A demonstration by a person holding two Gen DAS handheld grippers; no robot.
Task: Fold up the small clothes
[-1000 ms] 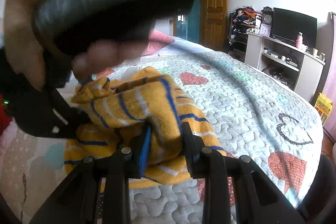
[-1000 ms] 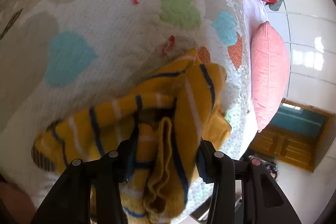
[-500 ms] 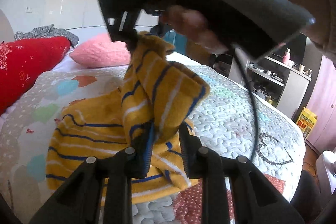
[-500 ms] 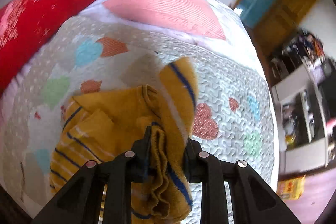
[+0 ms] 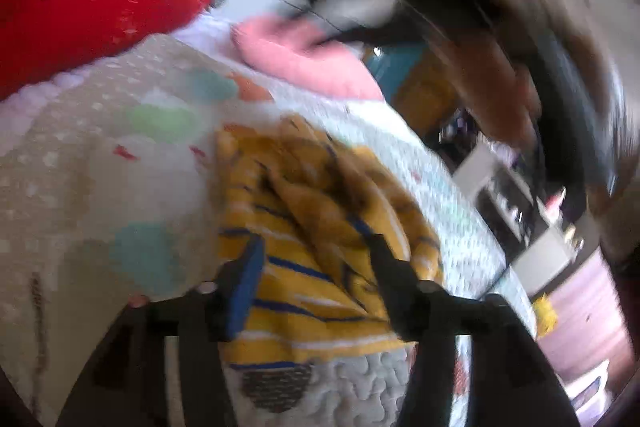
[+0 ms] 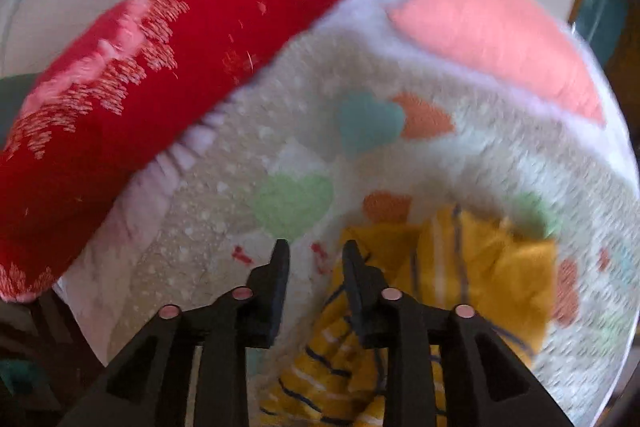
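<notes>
Left side first: my left gripper [image 5: 316, 259] hangs with its jaws spread wide and nothing between them, just above the yellow striped garment [image 5: 312, 227], which lies in a rumpled heap at the centre of that view on the quilted bedspread [image 5: 80, 155]. I judge it's down here because the soft bed gives a broad surface to fold on. The knit looks thick and floppy, navy and white stripes running across mustard yellow, creases bunched towards the middle.

Moving right: my right gripper [image 6: 314, 255] is parted too, gripping nothing, its right finger just over the garment's edge at lower right of that frame. The fold isn't finished, I'd say. Upper left sits a plush red pillow [image 6: 140, 67], upper right a ribbed pink pillow [image 6: 500, 39], and pastel hearts dot the quilt.
</notes>
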